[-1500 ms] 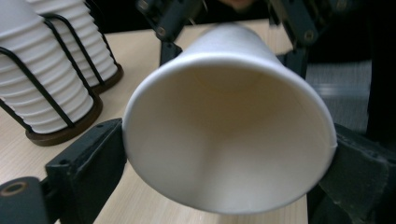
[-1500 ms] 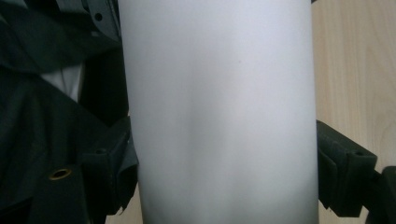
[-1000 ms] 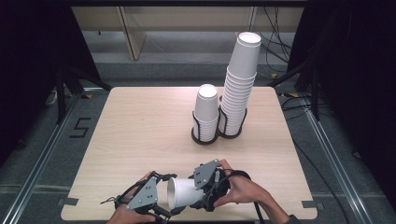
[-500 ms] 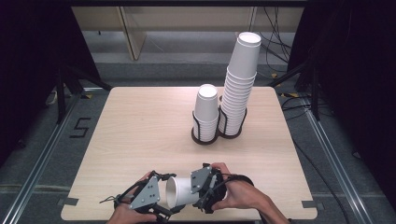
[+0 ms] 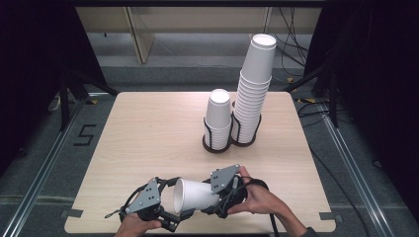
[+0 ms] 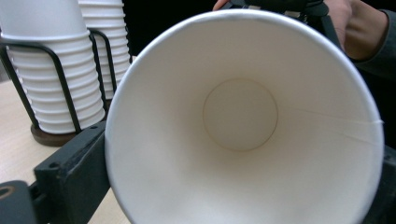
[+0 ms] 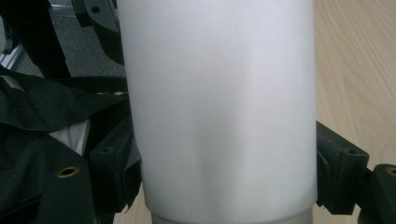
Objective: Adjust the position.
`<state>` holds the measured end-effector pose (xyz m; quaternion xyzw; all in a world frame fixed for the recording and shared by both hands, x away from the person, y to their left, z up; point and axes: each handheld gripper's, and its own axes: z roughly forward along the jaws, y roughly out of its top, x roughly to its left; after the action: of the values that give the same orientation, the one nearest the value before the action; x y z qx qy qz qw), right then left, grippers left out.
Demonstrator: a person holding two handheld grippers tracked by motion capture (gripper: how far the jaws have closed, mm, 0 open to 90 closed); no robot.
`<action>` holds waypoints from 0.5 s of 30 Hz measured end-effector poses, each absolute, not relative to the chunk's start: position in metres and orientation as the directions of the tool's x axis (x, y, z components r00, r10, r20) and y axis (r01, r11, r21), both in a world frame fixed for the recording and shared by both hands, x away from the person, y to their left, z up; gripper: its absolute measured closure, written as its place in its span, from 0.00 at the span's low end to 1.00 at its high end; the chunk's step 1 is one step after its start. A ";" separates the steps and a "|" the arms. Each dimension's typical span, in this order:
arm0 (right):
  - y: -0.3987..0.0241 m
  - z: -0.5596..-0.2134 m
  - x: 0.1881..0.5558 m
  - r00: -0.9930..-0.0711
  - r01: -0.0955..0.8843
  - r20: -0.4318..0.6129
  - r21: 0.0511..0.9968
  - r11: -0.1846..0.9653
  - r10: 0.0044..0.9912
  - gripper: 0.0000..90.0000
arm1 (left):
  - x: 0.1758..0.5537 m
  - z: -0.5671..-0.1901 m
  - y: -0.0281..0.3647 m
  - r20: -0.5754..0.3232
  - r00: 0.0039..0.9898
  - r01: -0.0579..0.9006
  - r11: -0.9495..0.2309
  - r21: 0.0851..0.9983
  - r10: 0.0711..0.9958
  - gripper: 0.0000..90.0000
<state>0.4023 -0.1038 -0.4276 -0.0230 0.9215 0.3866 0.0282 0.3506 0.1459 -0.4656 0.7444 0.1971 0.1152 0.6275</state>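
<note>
I have a single white paper cup (image 5: 193,195) lying on its side just above the near edge of the wooden table (image 5: 148,133), carried between my two grippers. My right gripper (image 5: 223,195) is clamped on the cup's base end: in the right gripper view the cup (image 7: 224,107) stands between the two black jaws, and both pads press against its wall. My left gripper (image 5: 165,207) sits at the cup's open mouth. In the left gripper view I look straight into the cup (image 6: 240,116), down to its round bottom, with one jaw beside the rim on the left and the other at the right edge. Those left jaws have just been opening with the rim between them; they stand wide, and I cannot tell whether the pads still press on the rim. Farther back on the table, well apart from my hands, a black wire holder (image 5: 217,143) keeps a short stack of cups (image 5: 218,116), and touching it on the right a much taller stack of cups (image 5: 254,84) rises in a second holder.
</note>
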 end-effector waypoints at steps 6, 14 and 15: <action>-0.104 -0.429 0.403 -0.998 -0.052 -0.058 0.717 0.695 -0.015 0.27 | 0.351 -0.466 0.146 -0.072 0.891 0.152 -0.146 0.977 0.448 0.02; -0.118 -0.424 0.411 -0.998 -0.020 -0.056 0.734 0.678 0.031 0.27 | 0.355 -0.469 0.153 -0.039 0.882 0.141 -0.183 0.973 0.469 0.08; -0.119 -0.423 0.411 -0.998 -0.018 -0.049 0.743 0.669 0.028 0.27 | 0.357 -0.470 0.152 -0.055 0.884 0.149 -0.168 0.974 0.464 0.10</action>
<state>0.4109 -0.1195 -0.4231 0.0028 0.9131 0.4068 0.0283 0.3568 0.1521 -0.4704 0.7533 0.2032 0.1288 0.6120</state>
